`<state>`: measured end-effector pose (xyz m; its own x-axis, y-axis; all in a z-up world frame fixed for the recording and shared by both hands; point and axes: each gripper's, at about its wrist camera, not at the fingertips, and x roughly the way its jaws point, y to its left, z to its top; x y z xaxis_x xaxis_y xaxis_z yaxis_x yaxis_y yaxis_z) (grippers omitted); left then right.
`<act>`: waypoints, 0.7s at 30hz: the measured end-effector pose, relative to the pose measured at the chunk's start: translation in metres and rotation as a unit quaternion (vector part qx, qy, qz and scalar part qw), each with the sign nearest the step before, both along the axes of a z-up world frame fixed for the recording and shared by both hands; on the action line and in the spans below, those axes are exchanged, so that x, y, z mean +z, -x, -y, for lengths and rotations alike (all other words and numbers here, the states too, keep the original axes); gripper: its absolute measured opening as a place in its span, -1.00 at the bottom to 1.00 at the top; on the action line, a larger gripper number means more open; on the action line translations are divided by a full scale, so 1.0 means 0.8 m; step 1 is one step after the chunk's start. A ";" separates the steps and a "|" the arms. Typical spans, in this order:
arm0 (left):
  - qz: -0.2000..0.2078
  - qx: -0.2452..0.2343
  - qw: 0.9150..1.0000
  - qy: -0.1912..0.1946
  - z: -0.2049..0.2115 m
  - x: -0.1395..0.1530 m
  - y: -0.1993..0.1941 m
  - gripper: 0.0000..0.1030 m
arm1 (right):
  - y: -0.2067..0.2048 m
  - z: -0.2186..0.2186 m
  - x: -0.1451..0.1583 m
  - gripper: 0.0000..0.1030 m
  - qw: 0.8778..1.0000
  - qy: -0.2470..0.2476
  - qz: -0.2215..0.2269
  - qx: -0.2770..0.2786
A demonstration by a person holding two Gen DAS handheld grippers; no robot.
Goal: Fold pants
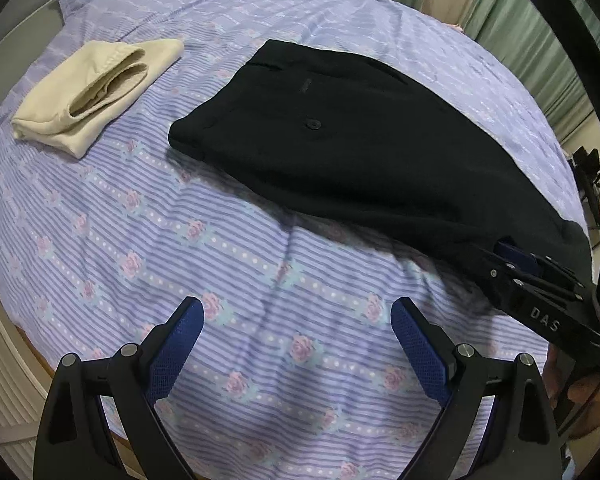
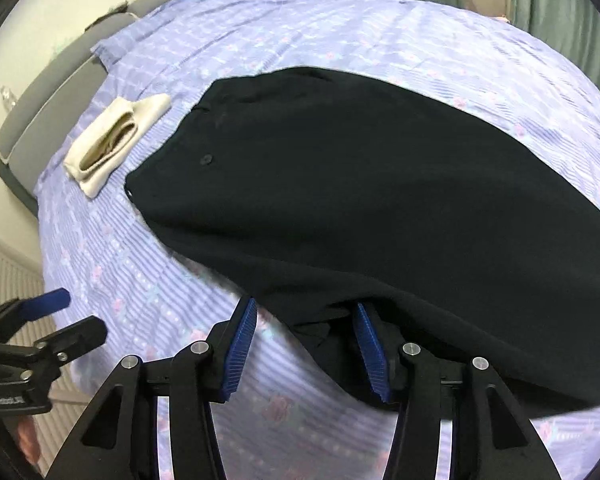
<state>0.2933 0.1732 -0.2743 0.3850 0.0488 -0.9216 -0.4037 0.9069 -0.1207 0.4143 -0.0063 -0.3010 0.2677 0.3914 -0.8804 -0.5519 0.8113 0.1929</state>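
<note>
Lying across the floral bedsheet (image 1: 148,264), the black pants (image 1: 340,148) reach the right gripper (image 2: 304,344), jaws spread around a hem fold. The left gripper (image 1: 296,356) hovers wide apart, holding nothing. Folded cream pants (image 1: 96,88) sit nearby.

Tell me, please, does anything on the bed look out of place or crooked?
Nothing looks damaged or spilled. The black trousers lie diagonally on the lilac striped floral bedsheet, and their near end is rumpled around the open right gripper. The folded cream trousers sit neatly apart. The left gripper is open over bare sheet.
</note>
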 end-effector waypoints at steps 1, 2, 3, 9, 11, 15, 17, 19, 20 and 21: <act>0.001 0.001 1.000 -0.002 -0.001 0.000 0.000 0.86 | -0.003 -0.002 -0.006 0.01 1.000 -0.001 -0.004 0.001; 0.001 0.002 1.000 -0.002 -0.001 0.000 0.000 0.86 | -0.005 -0.003 -0.013 0.01 1.000 0.000 -0.011 -0.001; 0.001 0.003 1.000 -0.002 -0.002 -0.001 0.000 0.86 | -0.007 -0.003 -0.019 0.00 1.000 0.001 -0.020 -0.003; -0.003 -0.001 1.000 0.001 0.002 -0.001 0.002 0.86 | 0.002 0.004 -0.038 -0.57 0.998 -0.006 -0.064 -0.019; -0.004 0.001 1.000 0.001 0.002 -0.001 0.005 0.86 | 0.001 0.004 -0.031 -0.72 0.998 0.005 -0.055 -0.015; -0.004 0.008 1.000 0.001 0.000 0.003 0.010 0.86 | 0.020 0.003 -0.007 -0.80 0.999 -0.011 -0.052 -0.013; -0.003 0.012 1.000 -0.003 -0.003 0.004 0.015 0.86 | 0.040 0.003 -0.014 -0.81 0.998 -0.001 -0.062 -0.007; -0.011 0.014 1.000 -0.007 -0.006 0.001 0.019 0.86 | 0.047 0.004 -0.040 -0.82 0.996 0.014 -0.092 -0.008; -0.014 0.015 1.000 -0.008 -0.008 -0.001 0.020 0.86 | 0.048 0.002 -0.052 -0.84 0.994 0.022 -0.102 -0.007; -0.017 0.016 1.000 -0.010 -0.011 -0.001 0.022 0.86 | 0.049 0.002 -0.057 -0.99 0.994 0.030 -0.106 -0.006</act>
<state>0.2756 0.1819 -0.2755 0.3513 0.0796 -0.9329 -0.4365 0.8954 -0.0879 0.3750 -0.0077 -0.3464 0.0786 0.3350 -0.9389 -0.4948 0.8307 0.2550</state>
